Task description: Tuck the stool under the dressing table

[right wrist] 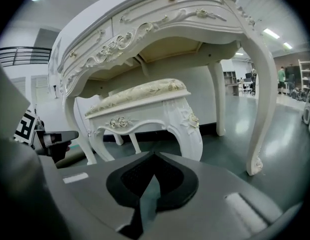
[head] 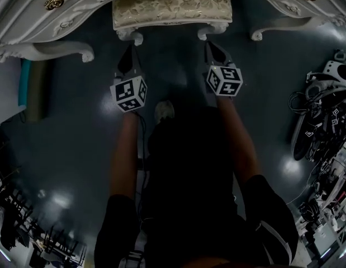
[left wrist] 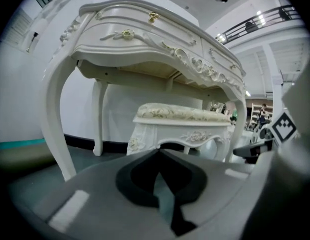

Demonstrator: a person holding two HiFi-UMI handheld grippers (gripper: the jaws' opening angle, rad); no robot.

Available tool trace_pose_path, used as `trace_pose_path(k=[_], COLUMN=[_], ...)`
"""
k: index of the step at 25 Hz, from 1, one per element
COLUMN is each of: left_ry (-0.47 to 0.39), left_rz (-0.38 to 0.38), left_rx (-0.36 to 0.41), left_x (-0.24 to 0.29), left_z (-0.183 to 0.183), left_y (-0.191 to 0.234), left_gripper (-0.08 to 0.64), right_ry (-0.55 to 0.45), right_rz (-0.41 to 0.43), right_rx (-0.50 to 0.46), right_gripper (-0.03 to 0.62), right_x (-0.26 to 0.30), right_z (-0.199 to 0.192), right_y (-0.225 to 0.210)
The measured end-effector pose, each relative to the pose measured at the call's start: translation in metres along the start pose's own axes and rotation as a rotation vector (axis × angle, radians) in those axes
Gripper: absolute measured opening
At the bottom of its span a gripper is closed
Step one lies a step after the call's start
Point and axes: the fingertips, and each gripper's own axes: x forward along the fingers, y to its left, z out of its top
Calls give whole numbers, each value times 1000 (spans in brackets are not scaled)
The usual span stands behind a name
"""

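Note:
The white carved stool [head: 171, 13] with a cream patterned cushion stands under the front edge of the ornate white dressing table [head: 55, 21], its two near legs showing. My left gripper [head: 131, 48] is shut and empty, just short of the stool's left near leg. My right gripper [head: 210, 44] is also shut and empty, close to the right near leg. In the left gripper view the stool [left wrist: 182, 115] sits ahead under the table [left wrist: 144, 39], beyond the closed left gripper [left wrist: 159, 151]. The right gripper view shows the stool [right wrist: 139, 101] beyond the closed right gripper [right wrist: 155, 155].
Dark glossy floor lies all round. A heap of headsets and cables [head: 323, 116] sits at the right. A teal and dark object [head: 27, 85] leans by the wall at the left. The table's curved legs [right wrist: 262, 109] flank the stool. A person [right wrist: 281, 76] stands far off.

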Motion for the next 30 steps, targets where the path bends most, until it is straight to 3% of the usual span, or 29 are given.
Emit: trace_pose_path(k=[14,30], left_ry=[121,185], left_rz=[4,-30], left_rx=[-47,-86], left_x=[-93,-164], left_z=[131,288], left_y=[-29,-53], left_gripper=[6,5], right_ry=[168,242], right_rz=[43,39], right_rx=[18,40], right_gripper=[-3,-3], right_x=[-99,-189], right_z=[89,237], right_y=[69,134])
